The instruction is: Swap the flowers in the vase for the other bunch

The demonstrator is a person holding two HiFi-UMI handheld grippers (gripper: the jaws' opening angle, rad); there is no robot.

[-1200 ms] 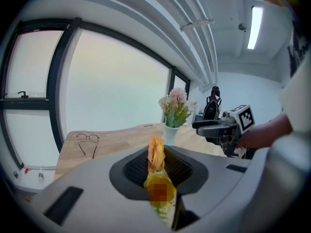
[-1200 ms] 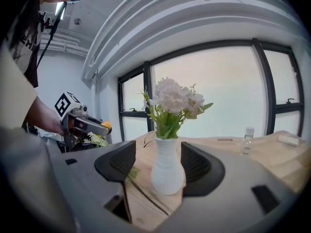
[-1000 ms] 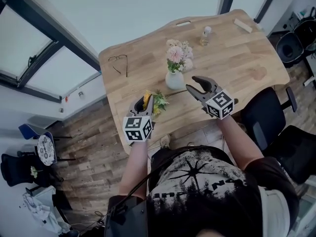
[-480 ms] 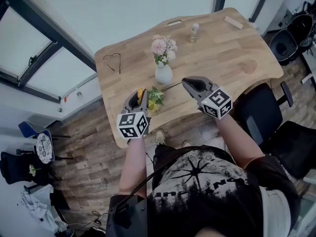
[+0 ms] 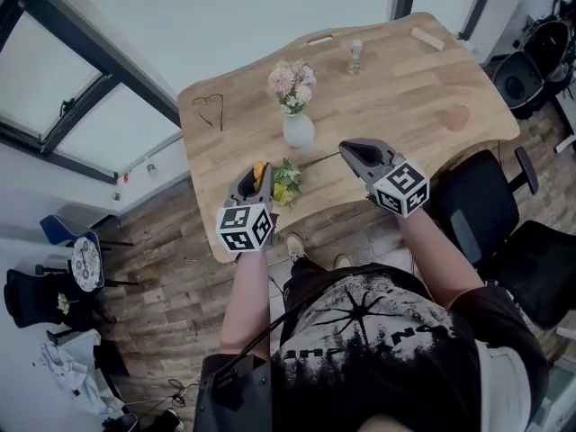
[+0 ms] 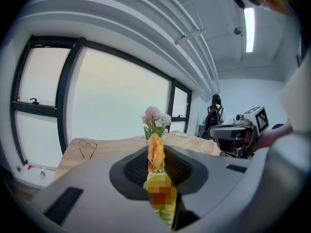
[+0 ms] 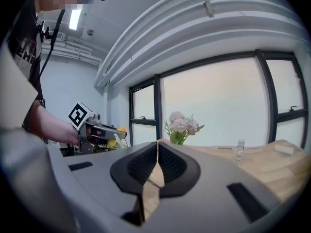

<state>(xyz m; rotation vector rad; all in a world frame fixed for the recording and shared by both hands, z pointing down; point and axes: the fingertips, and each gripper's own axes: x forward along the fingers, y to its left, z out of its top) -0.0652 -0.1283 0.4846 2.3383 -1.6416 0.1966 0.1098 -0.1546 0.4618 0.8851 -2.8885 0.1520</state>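
A white vase with pink flowers stands mid-table. The same pink flowers show ahead of both grippers. My left gripper is shut on the yellow-orange bunch, held above the table's near edge. An orange bloom sticks up between its jaws. The bunch's thin stem runs right to the tips of my right gripper. Those jaws are shut. Whether they pinch the stem end I cannot tell.
On the wooden table lie a pair of glasses, a small bottle and a wooden block toward the far edge. A black office chair stands at the right. Large windows line the left wall.
My right gripper's jaws, open a second ago beside the stem end, have closed. Both grippers have moved together and risen a little, the left one carrying the yellow bunch.
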